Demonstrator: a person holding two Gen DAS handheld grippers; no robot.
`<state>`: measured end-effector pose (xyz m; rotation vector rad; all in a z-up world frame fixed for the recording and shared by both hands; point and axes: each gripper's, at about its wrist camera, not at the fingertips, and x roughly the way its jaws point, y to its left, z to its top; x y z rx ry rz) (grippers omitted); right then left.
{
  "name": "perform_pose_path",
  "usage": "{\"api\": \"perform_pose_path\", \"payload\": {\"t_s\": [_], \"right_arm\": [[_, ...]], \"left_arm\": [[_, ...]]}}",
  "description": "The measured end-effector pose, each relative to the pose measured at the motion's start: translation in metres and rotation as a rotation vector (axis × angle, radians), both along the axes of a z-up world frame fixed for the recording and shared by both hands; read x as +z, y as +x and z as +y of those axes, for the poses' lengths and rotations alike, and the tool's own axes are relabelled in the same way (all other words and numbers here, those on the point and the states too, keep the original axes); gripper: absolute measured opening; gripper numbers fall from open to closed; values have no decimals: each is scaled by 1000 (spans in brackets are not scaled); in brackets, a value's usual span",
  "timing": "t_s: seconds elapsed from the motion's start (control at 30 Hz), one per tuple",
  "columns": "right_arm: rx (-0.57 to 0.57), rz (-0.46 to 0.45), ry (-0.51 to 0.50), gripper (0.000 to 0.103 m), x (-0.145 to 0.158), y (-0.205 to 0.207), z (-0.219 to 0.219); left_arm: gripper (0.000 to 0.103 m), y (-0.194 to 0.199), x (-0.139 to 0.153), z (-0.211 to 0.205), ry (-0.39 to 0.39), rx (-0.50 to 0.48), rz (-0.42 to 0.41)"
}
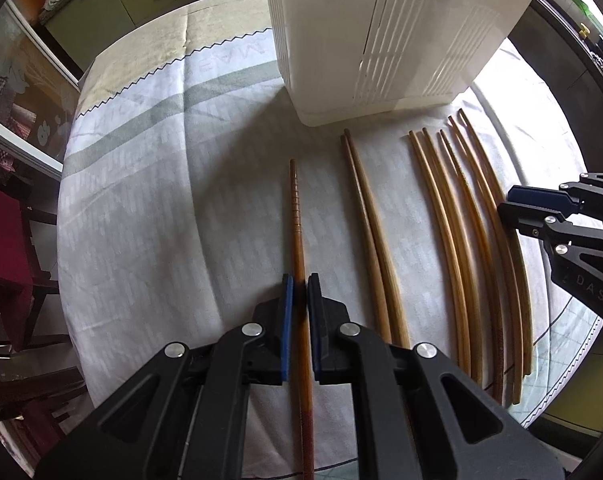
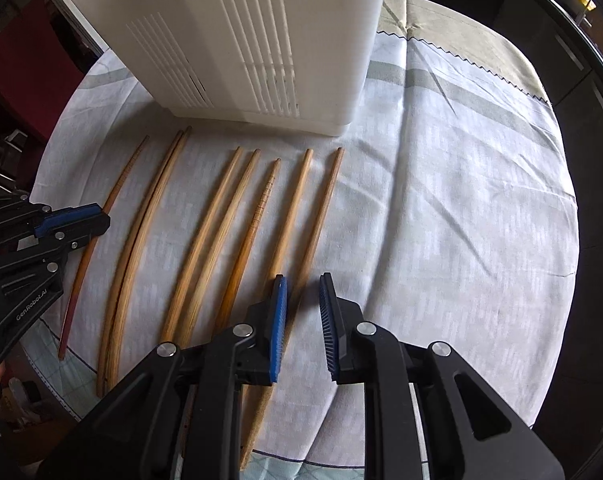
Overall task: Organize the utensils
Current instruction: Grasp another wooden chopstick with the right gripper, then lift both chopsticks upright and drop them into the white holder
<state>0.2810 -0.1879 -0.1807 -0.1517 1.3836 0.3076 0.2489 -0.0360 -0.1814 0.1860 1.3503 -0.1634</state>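
**Left gripper on lone chopstick, right gripper apart over the row**

The left wrist view showed the left gripper (image 1: 298, 280) with its blue pads close on either side of a dark chopstick (image 1: 297, 216), ringed near its tip. Contact was hard to confirm; it looked clamped or nearly so. That chopstick lay on the cloth (image 1: 149, 208), alone, left of a pair (image 1: 367, 216) and a further group of five (image 1: 461, 216). The right wrist view showed what the left did not: the right gripper (image 2: 303, 284) had its fingers spread, holding nothing, poised above the rightmost chopstick (image 2: 321, 216). It also showed a second ringed stick (image 2: 261, 208) mid-row.

All sticks lay roughly parallel, tips toward a white slotted bin (image 1: 381, 40) standing at the far side of the cloth. They were bamboo-coloured and tapered; the dark one had a reddish butt end.

Writing: "GenRobot.AI" was readable on the left gripper's body in the right view, "DAS" on the right gripper's body in the left view. Faint mirrored lettering on the cloth was not legible.
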Motion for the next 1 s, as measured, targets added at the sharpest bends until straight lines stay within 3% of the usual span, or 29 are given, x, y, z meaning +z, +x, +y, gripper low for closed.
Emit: {"api": "perform_pose_path", "payload": {"t_s": [0.17, 0.37, 0.67, 1.0], "right_arm": [[0, -48, -39, 7, -2, -8, 17], [-31, -79, 39, 7, 4, -14, 15], [-47, -232, 215, 7, 70, -43, -23], [-40, -351, 285, 7, 115, -75, -54]], "left_arm": [[8, 0, 0, 2, -19, 20, -11], [7, -2, 6, 12, -79, 50, -34], [7, -22, 69, 30, -128, 44, -187], [7, -57, 124, 24, -181, 11, -306]]}}
